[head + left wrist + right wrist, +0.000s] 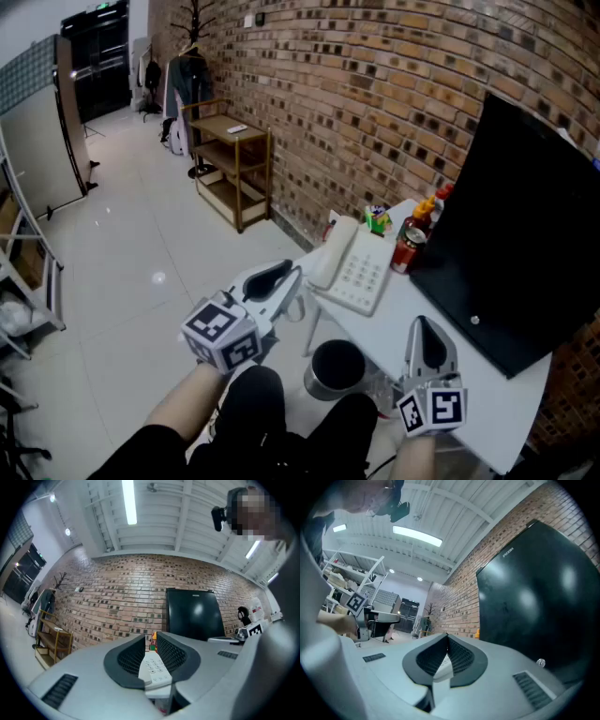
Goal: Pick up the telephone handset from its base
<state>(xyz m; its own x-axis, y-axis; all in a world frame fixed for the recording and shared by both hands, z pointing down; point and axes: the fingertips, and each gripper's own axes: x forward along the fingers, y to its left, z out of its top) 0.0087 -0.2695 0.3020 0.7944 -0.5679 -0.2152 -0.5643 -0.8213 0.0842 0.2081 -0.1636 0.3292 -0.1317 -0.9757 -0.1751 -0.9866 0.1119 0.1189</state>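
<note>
Handset [334,251] lies on its base [361,274] at the near-left end of the white table [487,412], bottles [420,223] just behind. Left gripper [289,277] is near the handset's left side, jaws closed, gripping nothing. Right gripper [424,328] is over the table front, well apart from the phone, jaws together, empty.

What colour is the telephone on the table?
The telephone is white all over; the head view shows it best.
</note>
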